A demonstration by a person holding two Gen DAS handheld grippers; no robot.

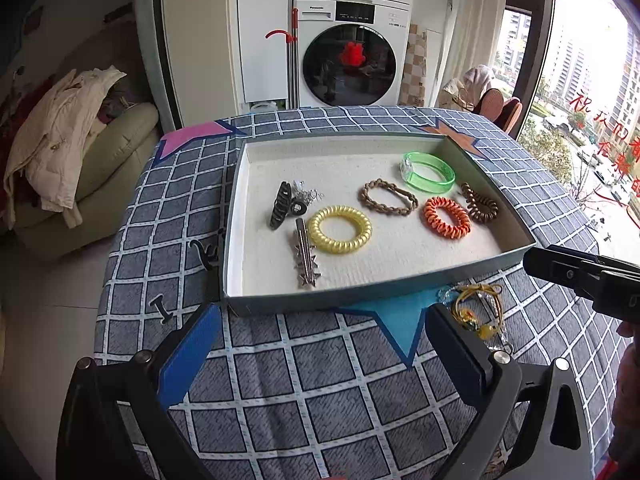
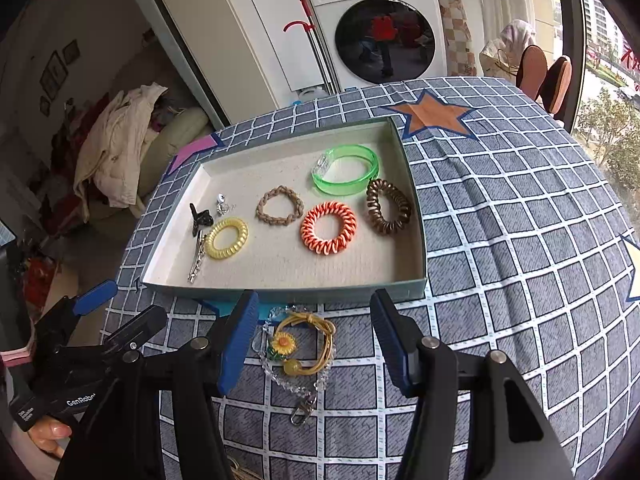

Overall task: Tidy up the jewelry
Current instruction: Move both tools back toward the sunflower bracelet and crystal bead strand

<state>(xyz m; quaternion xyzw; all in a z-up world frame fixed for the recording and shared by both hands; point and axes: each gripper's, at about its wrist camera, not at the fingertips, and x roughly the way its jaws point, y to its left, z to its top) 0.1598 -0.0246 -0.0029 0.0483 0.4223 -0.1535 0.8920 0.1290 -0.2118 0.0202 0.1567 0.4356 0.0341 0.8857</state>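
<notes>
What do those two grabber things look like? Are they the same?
Yes, they match. The left gripper and the right gripper are both black plastic, with two flat fingers faced in ribbed blue pads. Round silver bolts sit on the black arms behind the pads. In the right wrist view, the left gripper's black body carries white lettering starting "GenRobo". No sleeve or cable shows clearly.

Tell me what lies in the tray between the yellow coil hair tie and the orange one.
In both wrist views, the braided tan bracelet lies between the yellow coil tie and the orange coil tie, set slightly farther back; otherwise only bare tray lining.
</notes>
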